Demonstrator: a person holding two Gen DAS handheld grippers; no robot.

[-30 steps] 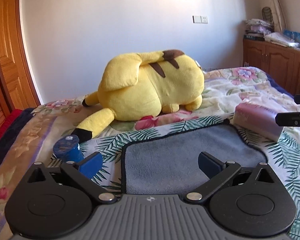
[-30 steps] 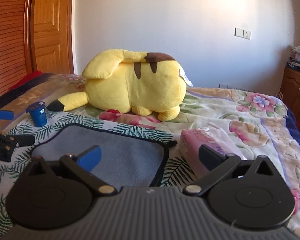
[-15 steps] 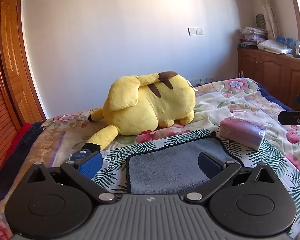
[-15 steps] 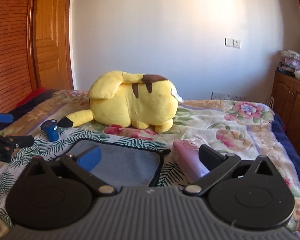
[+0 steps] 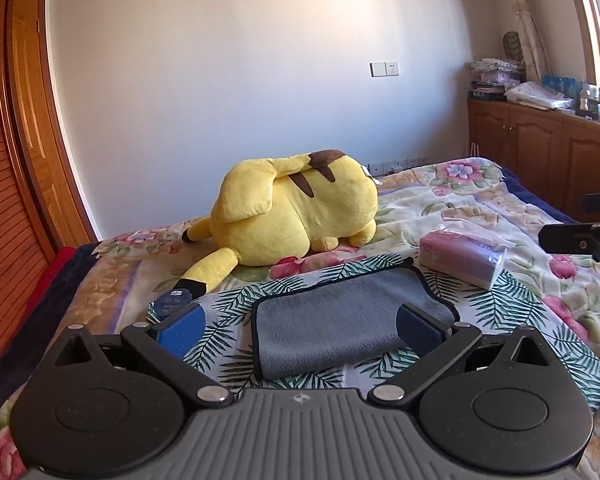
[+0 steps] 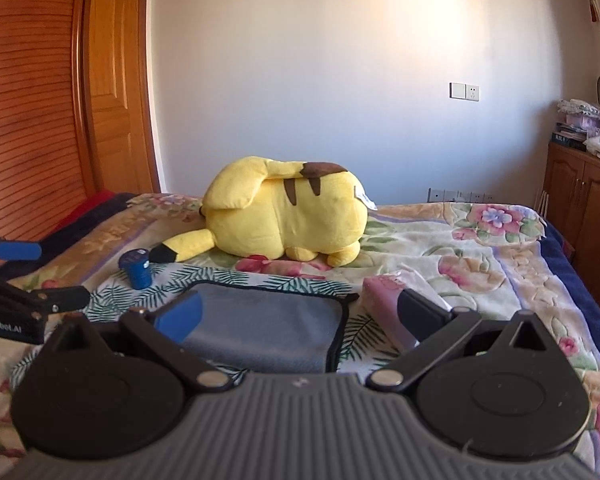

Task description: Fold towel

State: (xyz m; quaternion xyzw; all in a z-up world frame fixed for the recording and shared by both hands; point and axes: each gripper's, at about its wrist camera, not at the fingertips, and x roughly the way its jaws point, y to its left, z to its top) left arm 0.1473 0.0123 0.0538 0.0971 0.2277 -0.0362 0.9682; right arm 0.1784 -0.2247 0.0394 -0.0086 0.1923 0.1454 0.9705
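Tissue pack [image 5: 462, 258] beside towel [image 5: 340, 320]

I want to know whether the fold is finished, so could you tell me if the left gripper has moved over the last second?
Yes. The left gripper has pulled up and back: the grey towel and yellow plush look smaller, and more of the wall shows.

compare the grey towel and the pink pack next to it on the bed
The towel is grey with a dark border; the pack is pink in clear wrap. The towel lies flat and soft; the pack is a raised, boxy block. The towel covers more of the bed than the pack. Both rest on the floral bedspread, untouched by either claw.
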